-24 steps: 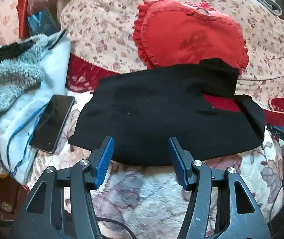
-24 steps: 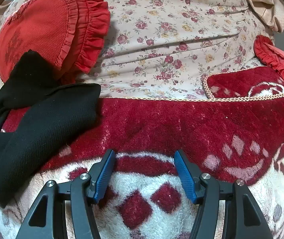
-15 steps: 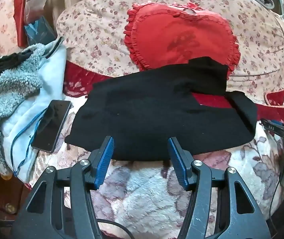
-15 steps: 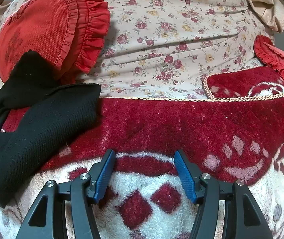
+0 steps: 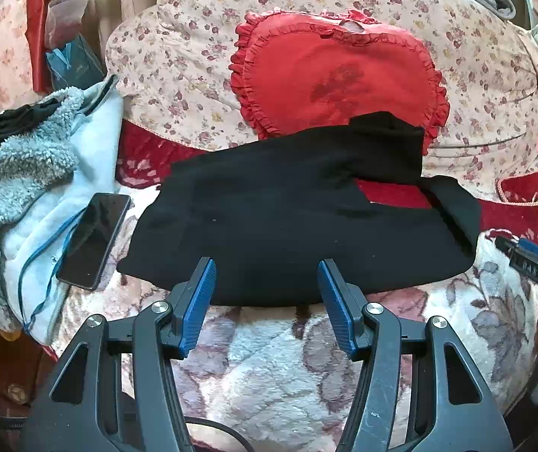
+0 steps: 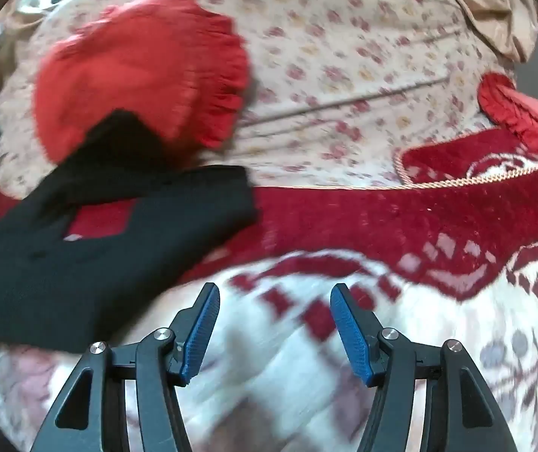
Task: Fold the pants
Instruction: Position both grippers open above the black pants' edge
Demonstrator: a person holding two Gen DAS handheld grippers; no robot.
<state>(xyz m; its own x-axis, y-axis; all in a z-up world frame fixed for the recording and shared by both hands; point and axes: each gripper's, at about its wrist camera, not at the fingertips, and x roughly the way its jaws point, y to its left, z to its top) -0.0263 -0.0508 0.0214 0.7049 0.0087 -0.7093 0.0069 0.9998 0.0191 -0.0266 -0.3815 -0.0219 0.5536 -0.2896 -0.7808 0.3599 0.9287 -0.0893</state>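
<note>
The black pants (image 5: 299,218) lie flat on the patterned blanket (image 5: 269,369) of the bed, their long axis running from 9 o'clock to 3 o'clock in the left wrist view, with 1 leg end folded up against the red heart pillow (image 5: 336,75) at 1 o'clock. The left claw (image 5: 267,286) hangs wide and empty, its tips just over the pants' near edge at 12 o'clock, so this hand is nearer. The right claw (image 6: 274,309), also wide and empty, has the pants (image 6: 91,248) off at 10 o'clock, apart from its tips. A phone (image 5: 93,239) lies at 9 o'clock of the pants.
</note>
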